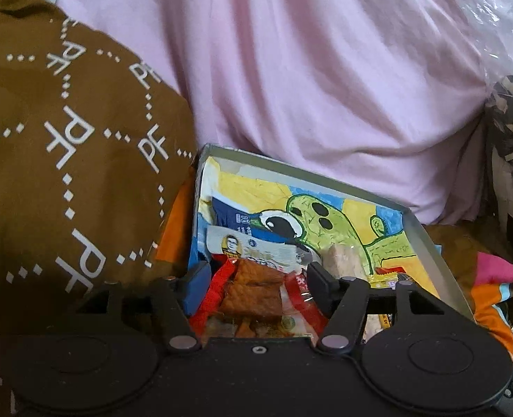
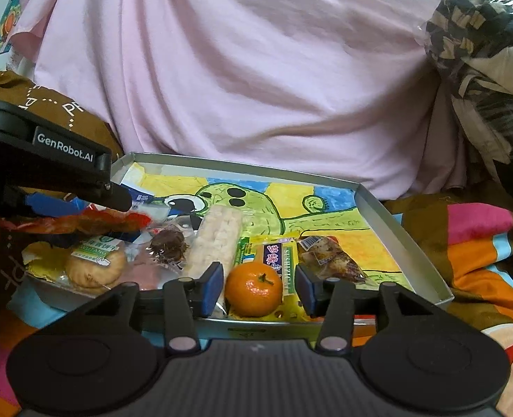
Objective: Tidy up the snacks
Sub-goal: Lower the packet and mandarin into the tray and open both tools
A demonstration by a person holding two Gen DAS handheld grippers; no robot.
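Right gripper (image 2: 259,283) stands open around a small orange mandarin (image 2: 253,293) at the near edge of the shallow grey cardboard tray (image 2: 404,232); pads clear of the peel.
Left gripper (image 1: 256,278), jaws parted, straddles a red-wrapped brown snack packet (image 1: 253,293) by the tray's near left corner. Risk: the round, glossy mandarin may roll off; loose packets crowd.
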